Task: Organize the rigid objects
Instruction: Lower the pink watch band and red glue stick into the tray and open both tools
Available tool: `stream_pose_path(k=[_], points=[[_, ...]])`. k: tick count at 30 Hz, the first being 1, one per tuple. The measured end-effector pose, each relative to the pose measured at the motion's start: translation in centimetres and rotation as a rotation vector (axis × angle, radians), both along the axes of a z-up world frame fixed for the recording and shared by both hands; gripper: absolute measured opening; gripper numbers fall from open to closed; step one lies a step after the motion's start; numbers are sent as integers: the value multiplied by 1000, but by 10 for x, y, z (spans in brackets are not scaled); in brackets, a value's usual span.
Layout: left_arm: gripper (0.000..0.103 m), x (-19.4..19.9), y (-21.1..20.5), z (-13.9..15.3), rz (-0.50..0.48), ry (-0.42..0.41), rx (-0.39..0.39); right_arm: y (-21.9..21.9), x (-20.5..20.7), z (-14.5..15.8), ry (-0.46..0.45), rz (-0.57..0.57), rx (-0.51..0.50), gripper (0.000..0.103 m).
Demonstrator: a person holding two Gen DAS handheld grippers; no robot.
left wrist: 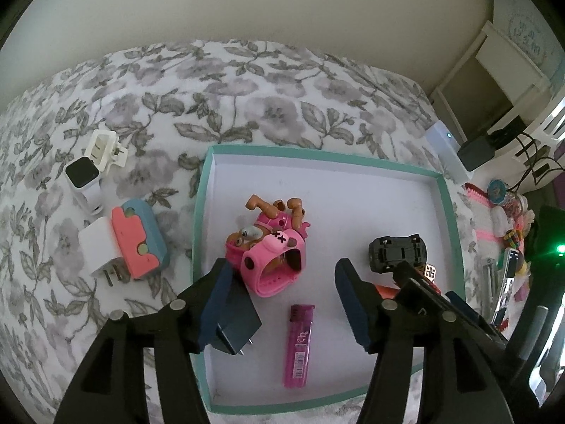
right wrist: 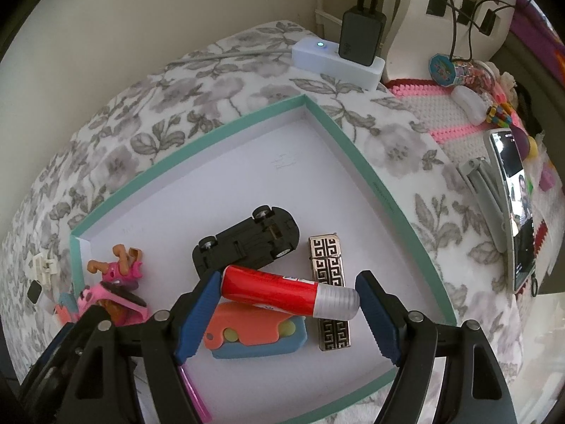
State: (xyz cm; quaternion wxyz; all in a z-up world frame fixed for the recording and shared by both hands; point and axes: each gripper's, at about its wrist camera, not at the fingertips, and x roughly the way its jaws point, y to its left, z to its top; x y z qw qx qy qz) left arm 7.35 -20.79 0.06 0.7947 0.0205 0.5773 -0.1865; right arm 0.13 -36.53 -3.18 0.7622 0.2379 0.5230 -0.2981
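several items already in tray (left wrist: 450, 205); four left on bed (left wrist: 247, 81). left gripper (left wrist: 282, 304) open, empty; right gripper (right wrist: 287, 304) open around glue stick (right wrist: 282, 291).

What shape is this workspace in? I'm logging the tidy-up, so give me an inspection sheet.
Surface: floral bedspread.
Job's things: teal-rimmed tray holds pink toy watch, black toy car, pink lighter, red glue stick, patterned metal bar.
Clutter: white clip and white plug outside tray.
Grippers: left hand-held gripper open; right hand-held gripper straddles glue stick, grip unclear.
Cables: black leads at power strip.
Surroundings: wall, phone.
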Motion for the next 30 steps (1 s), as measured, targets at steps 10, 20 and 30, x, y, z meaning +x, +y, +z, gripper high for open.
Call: stream_pose_path(k=[10,20,30], points=[[63,0,11,17,26,-51,-1,3,1,0,4,19,-3,80],[70,9,34,22,114,-101,41,7,5,-4,18,45,-7,82],[84,18,59,13,217,-92,69,11,8,-3,13,73,-41,100]])
